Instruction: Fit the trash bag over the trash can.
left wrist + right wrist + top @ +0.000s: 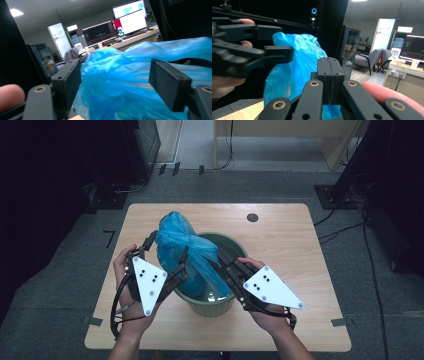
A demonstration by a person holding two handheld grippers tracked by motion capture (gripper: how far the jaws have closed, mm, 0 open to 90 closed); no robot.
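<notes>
A green bin (212,302) stands on the wooden table (295,260), near the front edge. A blue plastic bag (175,240) puffs up out of the bin on its left side. The bag's lower part goes down into the bin and is hidden there.

The left gripper (162,262) is just left of the bin. Its jaws are wide apart with the bag bulging between them, and the pads do not press on it. In the left gripper view the bag (125,85) blocks what lies behind it.

The right gripper (224,257) is over the bin's right rim. Its jaws are squeezed tight together. Whether a thin bit of bag (294,65) is pinched between them is hard to tell.
</notes>
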